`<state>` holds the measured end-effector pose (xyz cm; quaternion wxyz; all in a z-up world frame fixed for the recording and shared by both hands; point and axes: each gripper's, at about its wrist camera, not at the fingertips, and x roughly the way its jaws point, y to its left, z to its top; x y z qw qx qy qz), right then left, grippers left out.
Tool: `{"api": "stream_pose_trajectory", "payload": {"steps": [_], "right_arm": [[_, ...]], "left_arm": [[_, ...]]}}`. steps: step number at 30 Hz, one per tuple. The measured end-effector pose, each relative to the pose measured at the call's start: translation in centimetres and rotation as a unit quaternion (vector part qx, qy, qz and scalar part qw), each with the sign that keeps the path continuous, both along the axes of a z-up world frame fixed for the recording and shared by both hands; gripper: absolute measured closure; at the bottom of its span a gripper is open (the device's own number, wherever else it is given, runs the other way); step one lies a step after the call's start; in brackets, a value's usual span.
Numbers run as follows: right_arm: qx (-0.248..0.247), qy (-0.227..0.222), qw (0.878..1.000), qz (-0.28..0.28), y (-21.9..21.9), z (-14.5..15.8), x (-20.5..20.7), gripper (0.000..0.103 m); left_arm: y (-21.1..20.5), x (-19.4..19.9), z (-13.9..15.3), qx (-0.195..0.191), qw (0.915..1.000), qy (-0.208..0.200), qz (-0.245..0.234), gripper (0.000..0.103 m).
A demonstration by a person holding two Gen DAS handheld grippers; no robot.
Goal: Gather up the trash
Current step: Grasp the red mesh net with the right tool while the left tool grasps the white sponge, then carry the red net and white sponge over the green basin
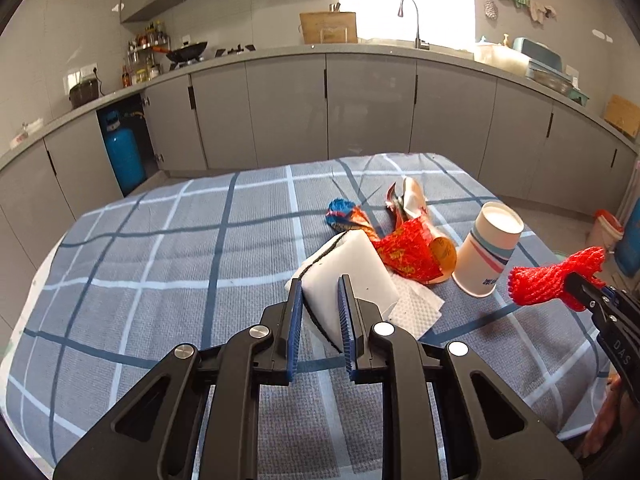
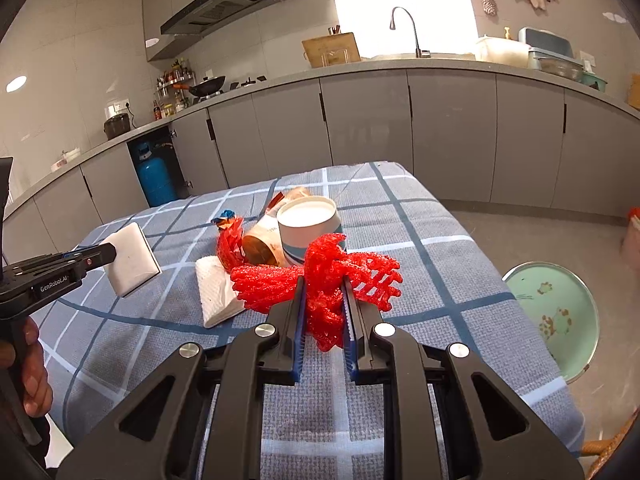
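My left gripper [image 1: 320, 288] is shut on a white foam block [image 1: 348, 276] with a black edge, lifted off the checked tablecloth [image 1: 160, 248]; from the right wrist view the same block [image 2: 132, 258] hangs at the left in that gripper [image 2: 108, 254]. My right gripper [image 2: 324, 292] is shut on a red foam fruit net [image 2: 320, 276], also raised; the net [image 1: 548, 276] shows at the right edge of the left wrist view. Behind lie a paper cup [image 1: 490, 248], a red wrapper [image 1: 408, 248], a blue-orange wrapper [image 1: 344, 212] and a white napkin [image 1: 416, 308].
Grey kitchen cabinets [image 1: 360, 112] and a counter with a sink tap [image 1: 416, 20] run behind the table. A blue gas cylinder [image 1: 122, 152] stands in an open cabinet. A pale green round stool [image 2: 560, 316] sits on the floor right of the table. A hand [image 2: 32, 376] holds the left gripper's handle.
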<state>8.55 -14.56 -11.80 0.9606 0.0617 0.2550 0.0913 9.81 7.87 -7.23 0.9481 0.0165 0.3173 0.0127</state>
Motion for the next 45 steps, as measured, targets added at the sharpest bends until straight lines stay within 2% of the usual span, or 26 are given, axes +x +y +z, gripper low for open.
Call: {"api": "stream_pose_trajectory", "payload": {"steps": [9, 16, 28, 45], "right_arm": [[0.012, -0.032, 0.999, -0.026, -2.1, 2.2, -1.6, 0.086], [0.025, -0.043, 0.998, -0.048, -4.4, 2.7, -2.2, 0.086], [0.042, -0.057, 0.993, -0.093, -8.7, 3.4, -3.1, 0.086], [0.054, -0.070, 0.984, -0.157, -14.1, 3.8, -4.1, 0.086]], "left_arm": [[-2.9, -1.0, 3.0, 0.016, 0.9990, -0.037, -0.019, 0.084], [-5.8, -1.2, 4.9, 0.026, 0.9968, -0.061, -0.045, 0.084], [-12.2, -1.2, 6.4, 0.041, 0.9897, -0.086, -0.106, 0.084], [-18.9, -0.2, 7.5, 0.052, 0.9803, -0.107, -0.157, 0.084]]}}
